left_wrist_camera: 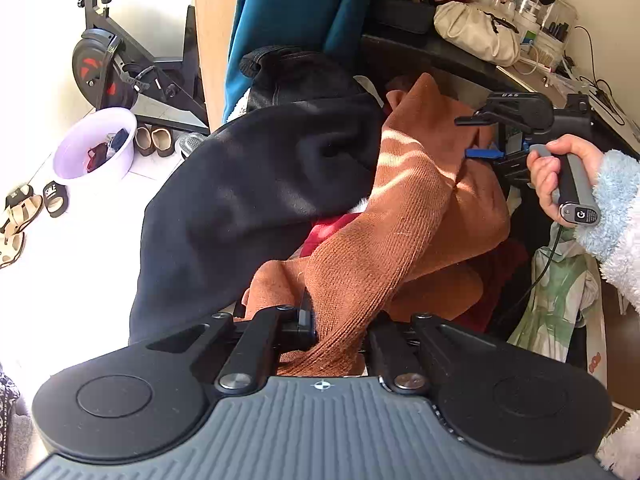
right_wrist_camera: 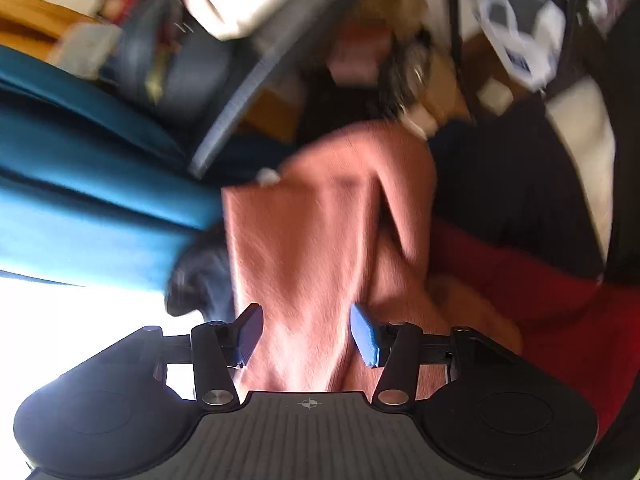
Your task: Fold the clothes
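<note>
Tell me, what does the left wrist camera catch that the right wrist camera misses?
Only the left view shows the exercise bike, lilac basin, shoes and the person's hand holding the right gripper. Only the right view, blurred, shows a white plastic bag. Both show the brown sweater, teal fabric and a black garment.

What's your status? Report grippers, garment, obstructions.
Left gripper shut on orange sweater. Right gripper open, sweater between its fingers. Black garment heaped alongside, red cloth underneath.
</note>
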`<state>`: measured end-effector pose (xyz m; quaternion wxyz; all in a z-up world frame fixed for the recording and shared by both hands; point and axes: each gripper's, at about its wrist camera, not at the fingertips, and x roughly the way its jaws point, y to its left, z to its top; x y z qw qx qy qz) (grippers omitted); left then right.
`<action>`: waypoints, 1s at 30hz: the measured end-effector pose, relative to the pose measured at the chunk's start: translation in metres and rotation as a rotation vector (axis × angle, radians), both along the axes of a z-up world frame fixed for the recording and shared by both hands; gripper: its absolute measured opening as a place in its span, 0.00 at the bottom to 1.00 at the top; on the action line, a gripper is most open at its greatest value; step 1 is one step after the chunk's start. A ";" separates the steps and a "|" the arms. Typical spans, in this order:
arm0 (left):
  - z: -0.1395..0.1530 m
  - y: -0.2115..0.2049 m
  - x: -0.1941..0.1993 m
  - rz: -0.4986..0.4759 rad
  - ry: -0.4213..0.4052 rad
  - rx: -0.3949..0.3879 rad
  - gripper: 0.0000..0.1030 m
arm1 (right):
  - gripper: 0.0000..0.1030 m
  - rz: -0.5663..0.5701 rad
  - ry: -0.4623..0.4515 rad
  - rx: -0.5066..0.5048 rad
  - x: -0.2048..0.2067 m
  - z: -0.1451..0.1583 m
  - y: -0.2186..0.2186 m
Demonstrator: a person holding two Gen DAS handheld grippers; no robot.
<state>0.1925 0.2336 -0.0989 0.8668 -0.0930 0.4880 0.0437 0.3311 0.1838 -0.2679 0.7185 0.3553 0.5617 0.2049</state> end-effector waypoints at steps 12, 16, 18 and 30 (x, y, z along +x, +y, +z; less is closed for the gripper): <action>-0.006 0.009 -0.004 0.024 -0.010 -0.030 0.05 | 0.47 0.062 0.017 -0.166 -0.014 0.003 0.034; -0.015 0.011 -0.004 0.034 0.016 -0.043 0.05 | 0.52 -0.016 0.078 -0.058 -0.010 -0.018 0.037; -0.018 0.011 -0.004 0.029 0.027 -0.037 0.05 | 0.22 -0.035 0.074 -0.004 -0.007 -0.021 0.040; -0.030 0.017 0.001 0.031 0.062 -0.039 0.05 | 0.57 0.111 -0.044 -0.046 -0.011 -0.009 0.068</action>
